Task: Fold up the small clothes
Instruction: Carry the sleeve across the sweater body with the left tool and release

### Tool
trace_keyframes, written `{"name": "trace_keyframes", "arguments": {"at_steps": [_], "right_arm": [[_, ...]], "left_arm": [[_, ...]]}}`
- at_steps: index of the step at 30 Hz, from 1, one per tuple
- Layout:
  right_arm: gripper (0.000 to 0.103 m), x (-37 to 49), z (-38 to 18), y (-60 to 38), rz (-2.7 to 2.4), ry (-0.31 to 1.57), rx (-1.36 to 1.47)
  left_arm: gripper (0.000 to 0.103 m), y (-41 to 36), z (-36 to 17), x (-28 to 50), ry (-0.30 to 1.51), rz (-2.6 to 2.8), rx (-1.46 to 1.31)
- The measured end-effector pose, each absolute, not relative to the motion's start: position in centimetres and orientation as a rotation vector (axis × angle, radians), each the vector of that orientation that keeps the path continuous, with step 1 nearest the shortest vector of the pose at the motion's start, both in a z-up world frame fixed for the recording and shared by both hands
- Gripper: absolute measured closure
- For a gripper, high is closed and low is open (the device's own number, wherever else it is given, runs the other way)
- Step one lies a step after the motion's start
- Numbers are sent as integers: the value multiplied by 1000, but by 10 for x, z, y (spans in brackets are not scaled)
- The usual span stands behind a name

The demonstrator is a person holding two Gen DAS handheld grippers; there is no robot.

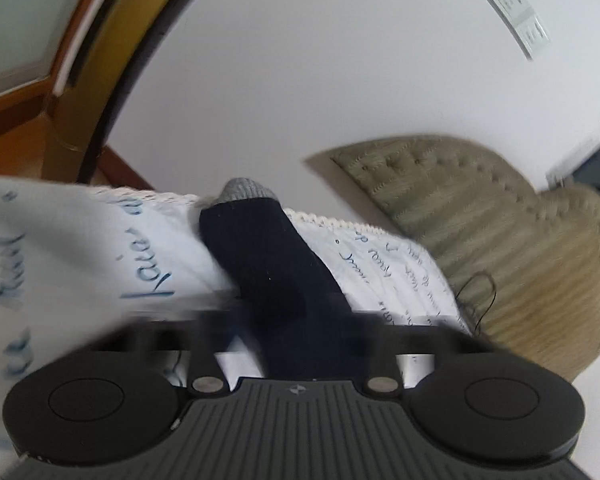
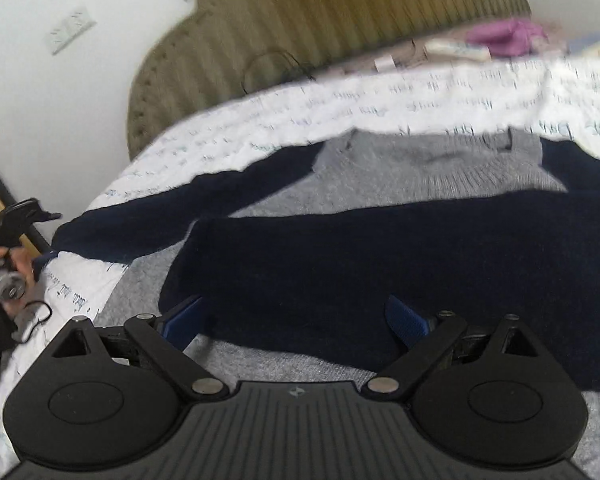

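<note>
A white wall [image 1: 320, 80] stands behind a bed with a tufted olive-green headboard [image 2: 320, 12]. On the bed lies a white cover with blue handwriting printed on it [image 2: 340, 108]. A small knitted sweater, grey in the body with dark navy sleeves [image 2: 400, 184], is spread flat on the cover. One navy sleeve is folded across the grey front. The other navy sleeve with a grey cuff [image 1: 276, 264] lies out to the side.

The left gripper [image 1: 300, 344] is clenched on that sleeve; the dark cloth runs right in between its blurred fingers. A hand [image 2: 4, 264] holds its handle at the bed's edge. The right gripper [image 2: 296, 320] hangs over the folded sleeve with its blue-padded fingers [image 2: 408, 320] spread wide apart, grasping nothing.
</note>
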State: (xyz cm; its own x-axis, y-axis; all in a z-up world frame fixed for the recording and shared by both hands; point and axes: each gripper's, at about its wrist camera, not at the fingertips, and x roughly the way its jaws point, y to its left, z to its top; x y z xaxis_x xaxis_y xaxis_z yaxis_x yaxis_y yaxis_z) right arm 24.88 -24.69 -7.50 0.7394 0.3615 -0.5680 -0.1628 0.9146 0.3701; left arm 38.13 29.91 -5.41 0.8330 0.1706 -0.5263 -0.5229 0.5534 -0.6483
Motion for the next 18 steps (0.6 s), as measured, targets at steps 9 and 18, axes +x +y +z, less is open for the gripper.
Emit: {"name": "trace_keyframes", "arguments": {"at_steps": [9,18], "right_arm": [[4,248,-86,-263,321,601,407],[4,250,-90,-281,354,563,553]], "left_arm": [[102,247,-31,379,404,462,-546],[102,9,16,302,131,-78,186]]}}
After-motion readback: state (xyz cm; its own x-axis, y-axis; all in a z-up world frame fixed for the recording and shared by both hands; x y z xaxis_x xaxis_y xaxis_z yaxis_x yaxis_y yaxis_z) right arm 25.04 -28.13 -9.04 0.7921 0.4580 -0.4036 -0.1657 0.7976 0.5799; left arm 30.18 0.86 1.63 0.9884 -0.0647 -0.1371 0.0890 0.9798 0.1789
